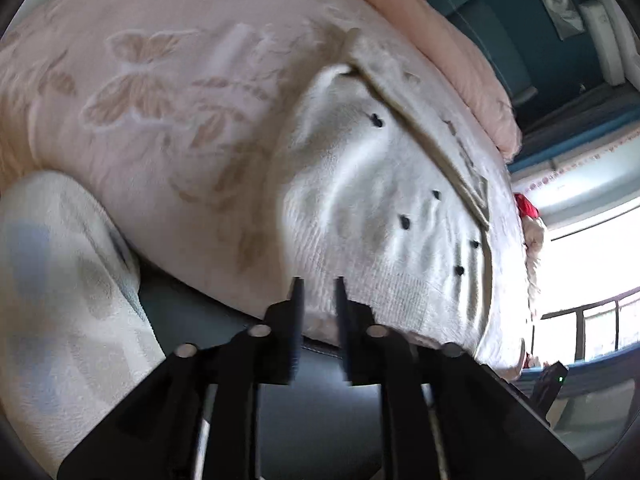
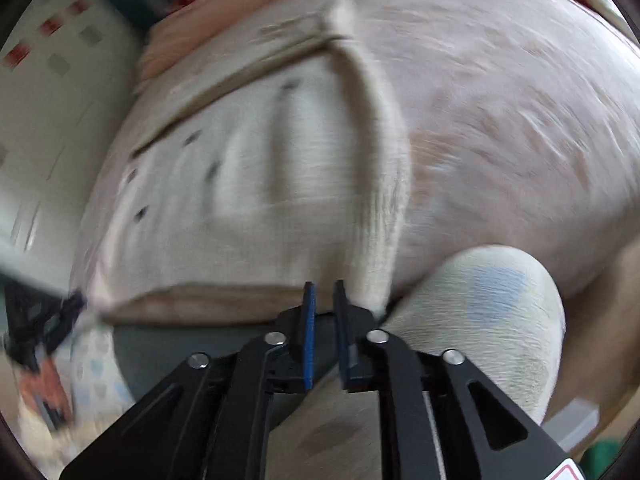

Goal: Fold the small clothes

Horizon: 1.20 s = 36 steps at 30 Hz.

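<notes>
A small white knitted garment [image 1: 380,200] with dark dots and a beige trim lies on a pink blanket [image 1: 160,120] embossed with butterflies. In the right wrist view the same garment [image 2: 260,200] is blurred, with a raised white fold [image 2: 380,160] running down to the bed's near edge. My left gripper [image 1: 318,292] hovers at the garment's near hem, its jaws a narrow gap apart with nothing between them. My right gripper [image 2: 324,292] also stands slightly open with its blue pads [image 2: 309,320] bare. The fold's end hangs just right of its fingers.
A person's leg in pale patterned fabric [image 1: 60,280] [image 2: 500,312] is beside the bed's edge. A pink duvet [image 1: 460,60] lies at the back, with a bright window [image 1: 592,260] beyond. A white cabinet [image 2: 52,120] and a blurred black-and-orange device [image 2: 40,340] are at the left.
</notes>
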Available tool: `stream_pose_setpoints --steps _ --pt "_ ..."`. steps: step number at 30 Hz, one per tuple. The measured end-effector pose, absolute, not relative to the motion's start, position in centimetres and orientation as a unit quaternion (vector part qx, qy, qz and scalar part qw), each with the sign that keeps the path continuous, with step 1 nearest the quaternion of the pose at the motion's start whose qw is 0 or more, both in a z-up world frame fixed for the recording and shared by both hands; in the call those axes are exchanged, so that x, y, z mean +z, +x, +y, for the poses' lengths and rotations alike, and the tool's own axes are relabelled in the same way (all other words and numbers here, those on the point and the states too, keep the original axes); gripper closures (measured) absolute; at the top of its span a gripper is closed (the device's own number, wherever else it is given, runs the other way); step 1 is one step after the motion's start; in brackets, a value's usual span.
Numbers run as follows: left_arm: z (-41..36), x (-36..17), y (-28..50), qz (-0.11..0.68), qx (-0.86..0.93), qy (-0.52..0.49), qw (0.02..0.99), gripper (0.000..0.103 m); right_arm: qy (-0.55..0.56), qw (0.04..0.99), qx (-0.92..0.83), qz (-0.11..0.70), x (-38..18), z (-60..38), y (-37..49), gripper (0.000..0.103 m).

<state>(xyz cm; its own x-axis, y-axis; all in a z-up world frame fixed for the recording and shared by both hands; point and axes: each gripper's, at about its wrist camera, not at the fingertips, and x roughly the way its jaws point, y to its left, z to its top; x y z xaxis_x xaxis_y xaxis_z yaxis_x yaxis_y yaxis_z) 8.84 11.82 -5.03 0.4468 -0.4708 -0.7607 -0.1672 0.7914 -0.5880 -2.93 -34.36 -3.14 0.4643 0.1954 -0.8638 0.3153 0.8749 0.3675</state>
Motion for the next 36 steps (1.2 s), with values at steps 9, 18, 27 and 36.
stream_pose_setpoints --steps 9,18,27,36 --pt "12.8 -6.9 12.0 0.51 -0.034 -0.287 0.81 0.015 0.301 0.802 -0.054 0.513 -4.5 -36.4 0.4 0.032" --pt "10.6 -7.8 13.7 0.549 -0.1 -0.281 0.781 0.096 0.276 0.824 -0.014 0.495 -2.4 -33.1 2.2 0.093" --pt "13.7 2.3 8.2 0.512 -0.161 -0.235 0.81 0.098 0.129 0.85 0.035 0.51 6.0 -32.3 -3.9 0.096" --pt "14.2 4.6 -2.2 0.577 -0.201 -0.185 0.77 0.099 0.112 0.784 0.092 0.604 4.9 -29.9 -14.7 0.095"
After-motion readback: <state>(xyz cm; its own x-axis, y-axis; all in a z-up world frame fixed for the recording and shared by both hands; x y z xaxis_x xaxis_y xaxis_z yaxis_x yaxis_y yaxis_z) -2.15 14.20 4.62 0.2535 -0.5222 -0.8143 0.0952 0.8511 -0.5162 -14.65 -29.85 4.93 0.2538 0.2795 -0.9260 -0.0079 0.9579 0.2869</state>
